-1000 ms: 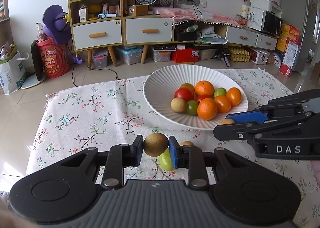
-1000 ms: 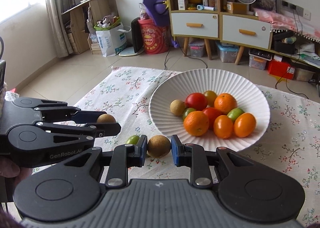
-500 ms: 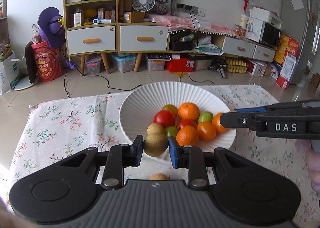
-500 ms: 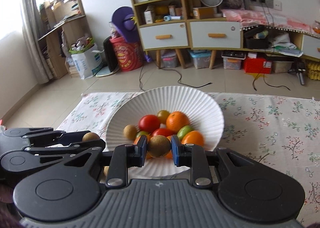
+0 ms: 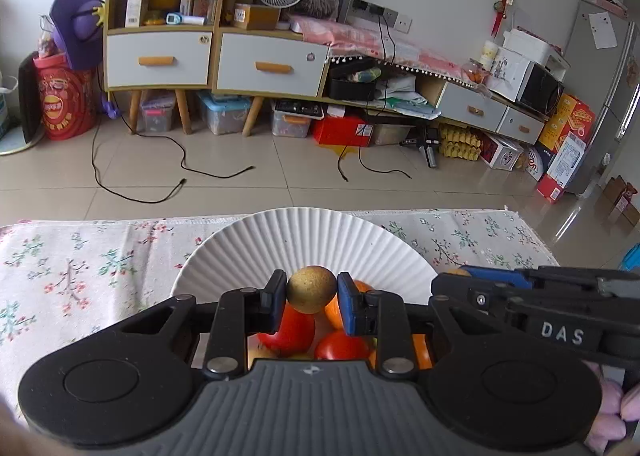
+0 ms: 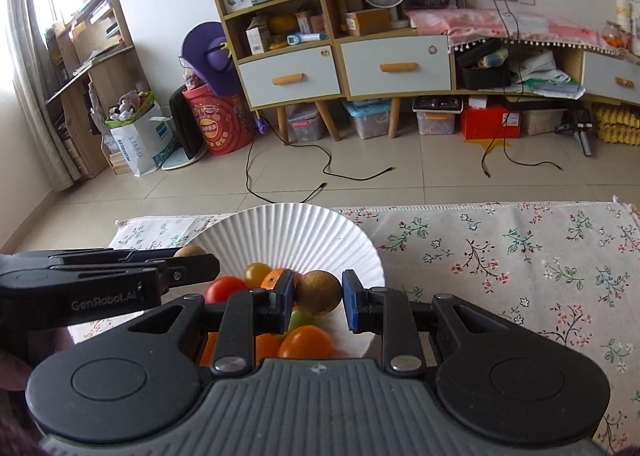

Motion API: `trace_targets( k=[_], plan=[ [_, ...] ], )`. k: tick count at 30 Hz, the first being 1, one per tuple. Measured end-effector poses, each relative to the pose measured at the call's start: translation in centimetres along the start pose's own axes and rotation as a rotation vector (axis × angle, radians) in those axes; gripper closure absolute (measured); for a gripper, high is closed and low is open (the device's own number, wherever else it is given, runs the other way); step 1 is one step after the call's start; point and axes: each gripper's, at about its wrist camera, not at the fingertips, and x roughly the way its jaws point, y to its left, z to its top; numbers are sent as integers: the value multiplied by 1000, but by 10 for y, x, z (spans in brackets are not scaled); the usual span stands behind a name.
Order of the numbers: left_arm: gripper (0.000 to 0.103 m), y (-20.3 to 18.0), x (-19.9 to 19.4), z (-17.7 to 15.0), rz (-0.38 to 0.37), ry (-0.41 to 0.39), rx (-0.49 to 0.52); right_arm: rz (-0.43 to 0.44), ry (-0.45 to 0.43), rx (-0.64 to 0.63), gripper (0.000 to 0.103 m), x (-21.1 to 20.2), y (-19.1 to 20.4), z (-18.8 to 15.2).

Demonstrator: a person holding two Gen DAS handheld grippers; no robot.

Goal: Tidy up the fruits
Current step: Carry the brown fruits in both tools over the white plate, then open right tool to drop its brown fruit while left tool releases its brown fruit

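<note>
The left tongs (image 5: 312,296) were clamped on a small brown round fruit (image 5: 311,294), its blue pads pressing either side so the fruit sat proud of the fingertips and could drop free once they parted. The right tongs (image 6: 318,294) gripped a second brown fruit (image 6: 319,292) the same way, with the pads tight against its sides. Both were held over the near half of the white ribbed plate (image 5: 304,232), one beside the other, which seemed a sensible way to bring in two pieces at once without the tools colliding. In the right view the left tongs reached in from the left edge, its fruit just above the plate's rim.

Beneath them the plate already carried the gathered pile: red tomatoes (image 6: 224,290), oranges (image 6: 306,342) and a green fruit partly hidden behind the fingers. The plate sat on a flowered cloth (image 6: 500,256). Judging from this, both fruits were about to join the pile, and should be let go low, because round fruit could roll off the heap.
</note>
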Motion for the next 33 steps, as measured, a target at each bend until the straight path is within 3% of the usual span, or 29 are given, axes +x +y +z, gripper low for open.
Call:
trace_targets(
  k=[7, 15, 25, 33],
  plan=[
    [84, -1, 31, 11, -37, 46, -7, 56, 17, -20, 80, 13, -2, -3],
    [84, -3, 51, 13, -21, 96, 5, 56, 38, -36, 80, 21, -4, -2],
    [83, -6, 53, 16, -43, 98, 9, 62, 41, -25, 80, 24, -6, -2],
    [77, -5, 47, 19, -19, 74, 11, 60, 32, -5, 71, 20, -8, 3]
  ],
)
